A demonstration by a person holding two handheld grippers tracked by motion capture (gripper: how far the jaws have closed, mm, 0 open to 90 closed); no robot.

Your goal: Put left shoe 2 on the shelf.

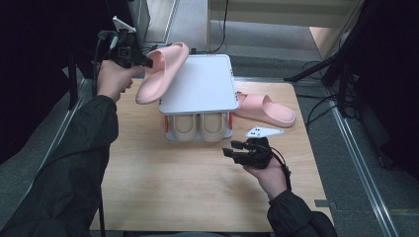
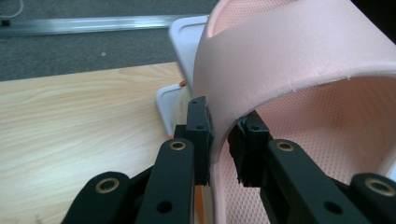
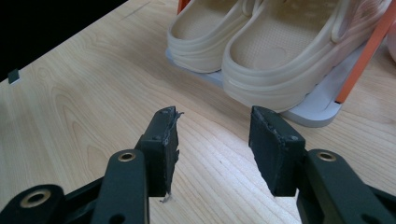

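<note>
left gripper [image 1: 148,61] up at the far left of the table [image 1: 163,197], clamped on the strap edge of a pink slipper [image 1: 162,71]; from the left gripper view, pads [image 2: 201,135] pinching the strap wall of that slipper [image 2: 289,70] from both sides, foam squeezed thin between them. slipper lifted clear of the wood, tilted, toe end over the left rim of the white two-tier shoe rack [image 1: 197,84], not yet set down on the top shelf. second pink slipper [image 1: 264,109] lying on the table just right of the rack, touching or nearly touching its corner, untouched. lower shelf already taken by a beige pair of clogs [image 1: 197,126], side by side, toes toward the near edge; same clogs [image 3: 261,51] close ahead in the right gripper view. right gripper [image 1: 232,148] low over the wood near the rack's front right, jaws spread apart with nothing between them. judged roughly at the halfway mark of shelving the pink pair: first one in the air and close to placing, second one left to fetch, probably a job for the idle right hand.
</note>
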